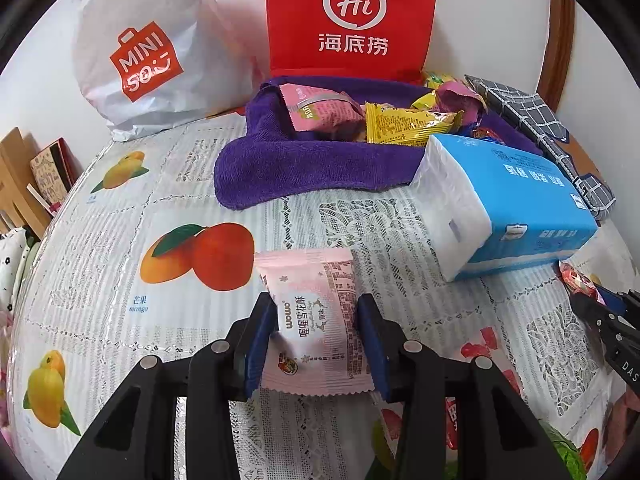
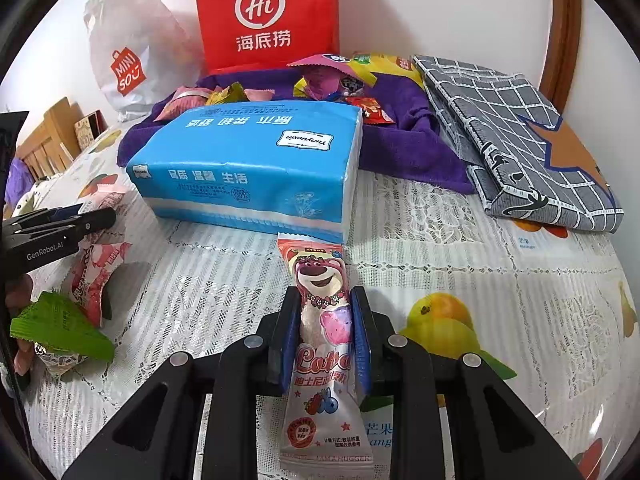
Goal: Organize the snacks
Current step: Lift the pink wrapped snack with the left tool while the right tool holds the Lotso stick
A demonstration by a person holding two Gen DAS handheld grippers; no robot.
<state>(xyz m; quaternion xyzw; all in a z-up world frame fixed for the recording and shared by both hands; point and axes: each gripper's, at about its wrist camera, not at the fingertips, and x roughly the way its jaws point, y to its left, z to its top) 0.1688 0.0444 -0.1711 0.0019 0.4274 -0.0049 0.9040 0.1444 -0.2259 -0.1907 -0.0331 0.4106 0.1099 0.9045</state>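
Right now each gripper holds one snack. A pale pink square snack packet [image 1: 316, 316] sits between the blue pads of the left gripper [image 1: 318, 336], whose jaws press on its two side edges; the packet is held just above the surface [image 1: 120, 200], which is covered by a lace-patterned cloth printed with mangoes. A long, narrow bear-print snack stick [image 2: 324, 344] is pinched at its middle by the right gripper [image 2: 325, 340], jaws narrowed against both sides, and its top end reaches to the lower edge of a blue tissue pack [image 2: 248, 168], though contact cannot be judged.

Behind the tissue pack lies a purple towel [image 1: 280, 156], and on it rests a heap of wrapped snacks: a pink pouch [image 1: 320, 108], a yellow packet [image 1: 408, 124] and several smaller ones. In the right wrist view, loose sweets lie on the surface at the left, among them a green-wrapped piece [image 2: 60, 328] and a red-and-white wrapped one [image 2: 96, 276], close under the left gripper.

At the back, against the wall, stand a red paper bag [image 1: 352, 16] and a white shopping bag [image 1: 148, 52]. A folded grey checked cloth [image 2: 516, 136] lies at the right, beside the towel.
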